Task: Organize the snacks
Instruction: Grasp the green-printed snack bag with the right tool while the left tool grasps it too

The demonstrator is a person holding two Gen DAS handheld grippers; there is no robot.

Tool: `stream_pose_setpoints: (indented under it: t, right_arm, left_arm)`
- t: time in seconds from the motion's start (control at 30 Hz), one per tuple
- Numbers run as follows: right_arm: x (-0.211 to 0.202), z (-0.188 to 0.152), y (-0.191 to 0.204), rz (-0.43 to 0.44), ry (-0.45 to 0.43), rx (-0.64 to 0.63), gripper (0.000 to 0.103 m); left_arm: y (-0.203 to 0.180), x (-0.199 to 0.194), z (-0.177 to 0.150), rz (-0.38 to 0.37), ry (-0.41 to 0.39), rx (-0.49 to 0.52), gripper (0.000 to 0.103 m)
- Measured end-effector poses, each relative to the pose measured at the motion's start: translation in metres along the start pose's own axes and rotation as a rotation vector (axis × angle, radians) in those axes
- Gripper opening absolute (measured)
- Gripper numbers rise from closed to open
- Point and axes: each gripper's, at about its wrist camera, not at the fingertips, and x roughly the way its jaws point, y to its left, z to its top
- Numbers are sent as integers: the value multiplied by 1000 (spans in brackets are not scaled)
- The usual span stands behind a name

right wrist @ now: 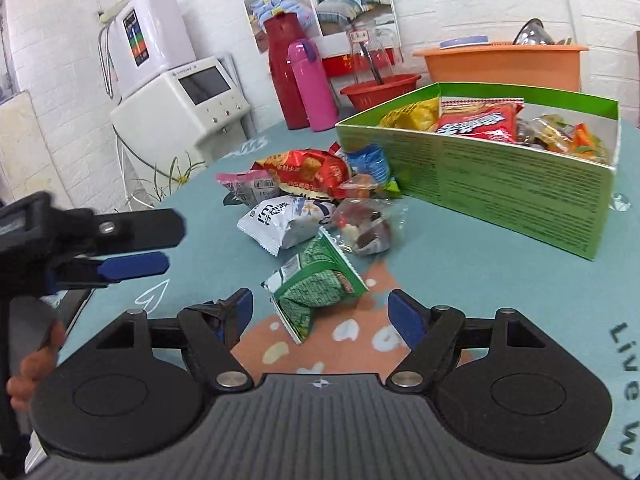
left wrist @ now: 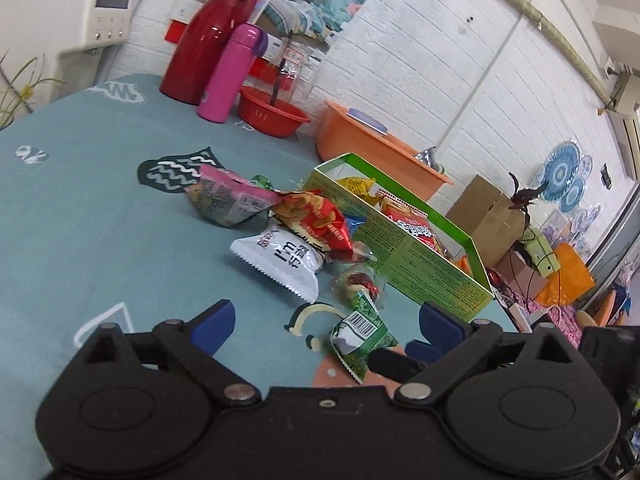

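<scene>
Teal cloth covers the bench (right wrist: pixel 460 272), which carries every item in view. At the rear stand an orange tub (right wrist: pixel 504 66), a red jug (right wrist: pixel 286 76), a pink flask (right wrist: pixel 312 84) and a red bowl (right wrist: pixel 380 90). A green cardboard box (right wrist: pixel 500 184) sits open-topped on the bench to the right and holds several packets, among them a red packet (right wrist: pixel 480 122) and a yellow packet (right wrist: pixel 412 114).

Loose snacks lie in a pile just left of the box: a red snack bag (right wrist: pixel 308 170), a white packet (right wrist: pixel 280 218), a pink packet (right wrist: pixel 246 186), a blue packet (right wrist: pixel 368 162) and a clear wrapped sweet (right wrist: pixel 362 224). A green packet (right wrist: pixel 316 288) lies nearest both grippers, apart from the pile.

The right gripper (right wrist: pixel 320 314) is low over the bench; its blue-padded fingers (right wrist: pixel 404 318) stand apart, on either side of the green packet, not touching it. The left gripper (left wrist: pixel 320 322) has its fingers (left wrist: pixel 214 322) spread wide and holds nothing. A hand (right wrist: pixel 34 360) grips the left tool at the frame edge.
</scene>
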Motion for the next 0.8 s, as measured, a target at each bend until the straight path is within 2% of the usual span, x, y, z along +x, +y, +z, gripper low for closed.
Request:
stream_pose_setpoints:
  t: [0.13, 0.23, 0.27, 0.37, 0.53, 0.63, 0.7, 0.8]
  right_arm:
    - [22, 7, 10, -55, -6, -26, 103]
    - [29, 6, 7, -45, 14, -29, 103]
    - [26, 6, 4, -9, 23, -15, 90]
    - [13, 3, 4, 1, 44, -44, 85]
    - [-10, -10, -2, 15, 44, -45, 86]
    - [-14, -14, -3, 13, 41, -41, 95]
    - [-14, -13, -4, 5, 38, -47, 96]
    - [-15, -14, -5, -24, 44, -47, 102]
  left_arm:
    - [5, -3, -2, 0, 5, -15, 103]
    - [5, 0, -3, -19, 24, -4, 103]
    - [4, 2, -3, -28, 33, 6, 103]
    - [-3, 15, -5, -73, 80, 30, 103]
    - [-25, 51, -11, -160, 176, 79, 103]
    - [-35, 70, -16, -211, 235, 99, 103]
    - [-38, 79, -17, -215, 264, 104, 103]
    - [-38, 85, -20, -220, 291, 95, 103]
